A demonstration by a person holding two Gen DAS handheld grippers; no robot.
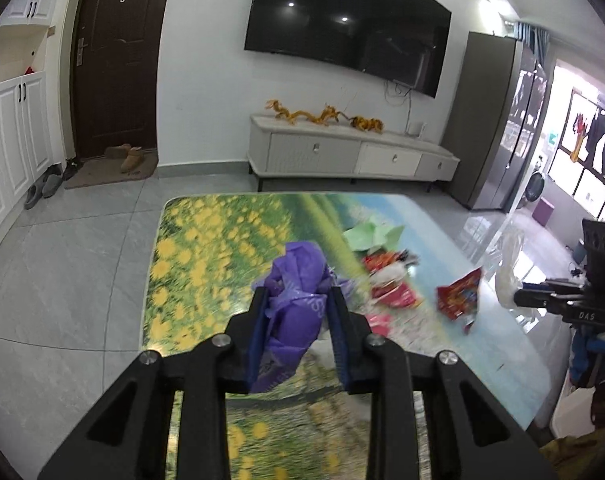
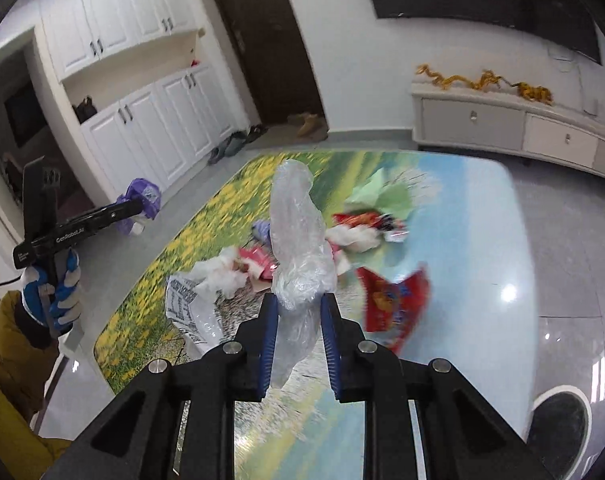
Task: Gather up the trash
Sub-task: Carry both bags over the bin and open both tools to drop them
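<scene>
My left gripper [image 1: 298, 294] is shut on a crumpled purple plastic bag [image 1: 298, 280], held above the flower-print table [image 1: 206, 248]. My right gripper [image 2: 300, 300] is shut on a clear plastic bag [image 2: 298, 236] that stands up between its blue pads, also lifted off the table. In the right wrist view the left gripper [image 2: 136, 208] shows at the far left, still carrying the purple bag [image 2: 140, 200], with a gloved hand [image 2: 58, 288] on its handle. In the left wrist view the right gripper [image 1: 520, 298] sits at the right edge with the clear bag [image 1: 510, 268].
Trash lies on the table: a red snack wrapper [image 2: 398, 300], a green paper [image 2: 382, 196], white tissues [image 2: 222, 276], a printed receipt [image 2: 186, 304] and mixed red wrappers [image 1: 390, 280]. A TV cabinet [image 1: 342, 156], white cupboards [image 2: 154, 132] and a dark door [image 1: 114, 60] line the walls.
</scene>
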